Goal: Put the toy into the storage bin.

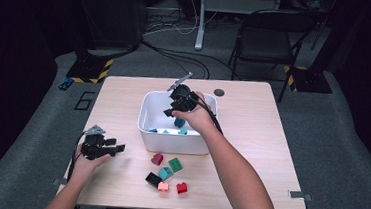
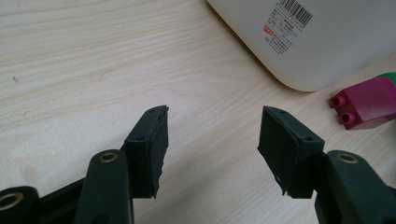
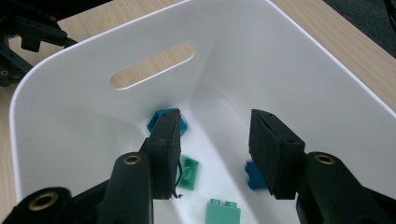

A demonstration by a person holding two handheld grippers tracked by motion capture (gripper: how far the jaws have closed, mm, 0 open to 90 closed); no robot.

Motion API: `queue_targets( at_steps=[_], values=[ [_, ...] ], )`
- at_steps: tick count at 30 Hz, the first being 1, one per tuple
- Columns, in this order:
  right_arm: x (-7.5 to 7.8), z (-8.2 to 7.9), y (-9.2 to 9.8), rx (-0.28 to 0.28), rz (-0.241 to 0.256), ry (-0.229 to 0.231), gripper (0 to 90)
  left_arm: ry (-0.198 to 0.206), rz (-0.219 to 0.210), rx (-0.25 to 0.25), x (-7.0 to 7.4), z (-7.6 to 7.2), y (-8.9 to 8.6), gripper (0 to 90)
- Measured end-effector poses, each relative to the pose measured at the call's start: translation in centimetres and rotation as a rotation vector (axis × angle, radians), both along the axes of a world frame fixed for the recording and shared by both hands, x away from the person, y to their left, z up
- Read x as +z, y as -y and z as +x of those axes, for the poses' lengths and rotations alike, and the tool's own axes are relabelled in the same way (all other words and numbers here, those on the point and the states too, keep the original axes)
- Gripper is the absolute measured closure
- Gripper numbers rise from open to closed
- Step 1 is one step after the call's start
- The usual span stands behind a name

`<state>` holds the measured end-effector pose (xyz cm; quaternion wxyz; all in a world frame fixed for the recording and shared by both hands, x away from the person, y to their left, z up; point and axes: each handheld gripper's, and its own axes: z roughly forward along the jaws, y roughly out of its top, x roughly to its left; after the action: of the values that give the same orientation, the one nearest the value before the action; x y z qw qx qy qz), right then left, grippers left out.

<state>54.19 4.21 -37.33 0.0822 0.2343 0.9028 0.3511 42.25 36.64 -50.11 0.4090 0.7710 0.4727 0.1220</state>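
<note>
**Drop made over the bin, more bricks waiting**

Right gripper [image 3: 215, 154] hangs inside the white bin [image 1: 146, 131], jaws spread with nothing between them; a blue brick [image 3: 254, 175] lies blurred just below on the bin floor, apparently just let go. Left gripper [image 1: 112, 150] rests open on the table's near left. The next move, I'd say: swing back to the loose bricks [image 1: 168, 173] near the bin's front wall and grab another.

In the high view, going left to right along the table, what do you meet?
Left gripper → maroon brick → white bin, with the right gripper held over it → round dark spot on the tabletop.
</note>
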Motion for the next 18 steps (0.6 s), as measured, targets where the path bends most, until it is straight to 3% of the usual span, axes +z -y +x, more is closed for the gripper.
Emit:
queue_targets(
  at_steps=[10,18],
  values=[
    [2.4,-2.2,0.9,0.033,0.027,0.031,52.3,0.006,0.000,0.004,-0.1,0.0,0.1,42.1],
    [4.4,-4.9,1.8,0.070,0.044,0.052,52.5,0.003,0.002,0.006,-0.1,0.0,0.1,42.1]
  ],
)
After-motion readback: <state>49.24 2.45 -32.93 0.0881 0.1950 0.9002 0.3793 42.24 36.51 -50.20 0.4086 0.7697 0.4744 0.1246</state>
